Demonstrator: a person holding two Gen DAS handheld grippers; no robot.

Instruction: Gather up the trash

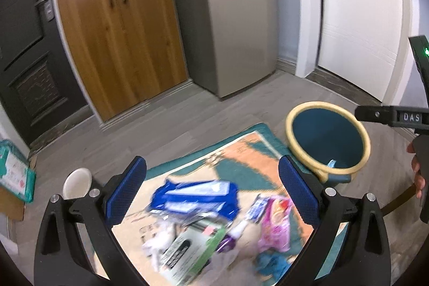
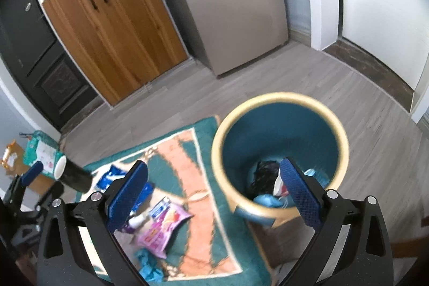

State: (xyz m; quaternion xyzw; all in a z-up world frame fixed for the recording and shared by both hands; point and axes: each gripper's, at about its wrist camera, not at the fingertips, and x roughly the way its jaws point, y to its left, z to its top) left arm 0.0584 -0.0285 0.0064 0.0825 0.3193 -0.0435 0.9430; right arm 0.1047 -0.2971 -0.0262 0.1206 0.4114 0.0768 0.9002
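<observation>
My left gripper (image 1: 211,192) is open and empty above a pile of trash on a patterned rug (image 1: 241,157): a blue packet (image 1: 195,197), a green and grey box (image 1: 193,251), a pink wrapper (image 1: 276,224) and white crumpled paper (image 1: 158,240). My right gripper (image 2: 214,192) is open and empty, held over the near rim of the teal bin with a yellow rim (image 2: 278,98). The bin holds black, white and blue trash (image 2: 265,173). The pink wrapper (image 2: 161,229) and blue packet (image 2: 112,173) also show in the right wrist view. The bin (image 1: 327,136) stands right of the rug.
A wooden cabinet (image 1: 118,39), a grey fridge (image 1: 236,18) and a white door (image 1: 359,18) stand behind. A wipes pack (image 1: 13,173) on cardboard lies at far left. A white round object (image 1: 77,182) sits by the left finger. The left gripper's fingertip (image 2: 32,173) shows in the right view.
</observation>
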